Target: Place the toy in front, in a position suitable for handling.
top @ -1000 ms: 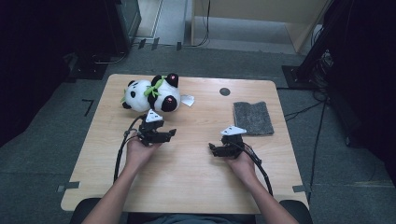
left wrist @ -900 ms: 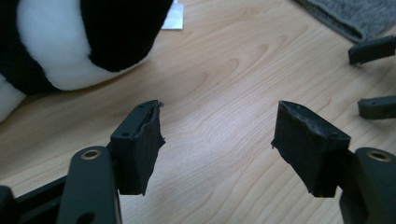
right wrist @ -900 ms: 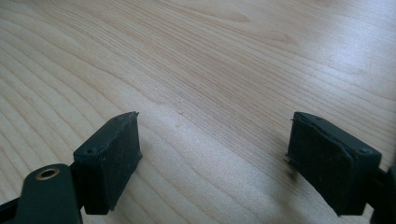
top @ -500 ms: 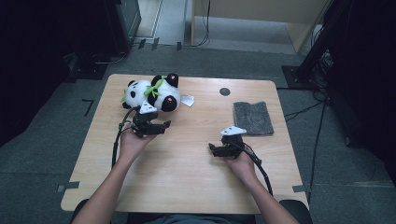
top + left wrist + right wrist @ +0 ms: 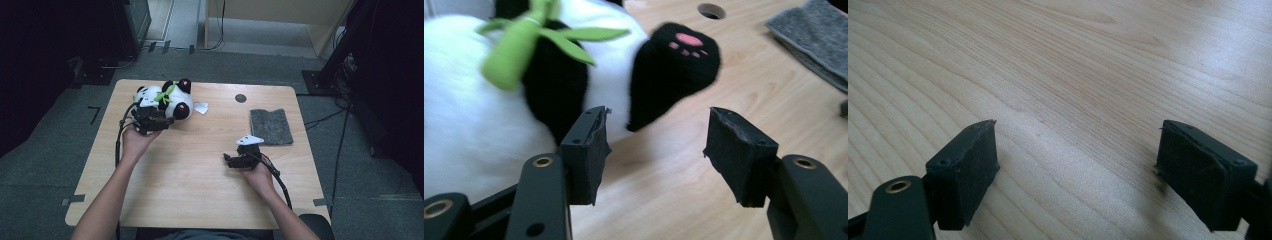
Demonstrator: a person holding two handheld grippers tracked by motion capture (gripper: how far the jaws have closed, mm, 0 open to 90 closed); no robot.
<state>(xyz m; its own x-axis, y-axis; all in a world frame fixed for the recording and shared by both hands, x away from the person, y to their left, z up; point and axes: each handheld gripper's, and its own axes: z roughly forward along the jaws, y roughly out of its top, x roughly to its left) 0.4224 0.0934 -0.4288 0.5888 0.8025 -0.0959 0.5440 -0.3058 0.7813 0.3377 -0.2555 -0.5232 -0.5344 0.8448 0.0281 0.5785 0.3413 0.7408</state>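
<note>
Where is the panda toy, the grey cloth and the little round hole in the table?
panda toy (image 5: pixel 172 102): high view, on its white belly.
grey cloth (image 5: pixel 270 126): high view, at the cloth's middle.
round hole (image 5: pixel 240 98): high view, on the dark hole in the tabletop.

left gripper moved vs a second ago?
Yes. The left gripper has gone up the high view, away from the table's near edge, right up to the panda plush. Its jaws have just been closing, nothing between them.
</note>
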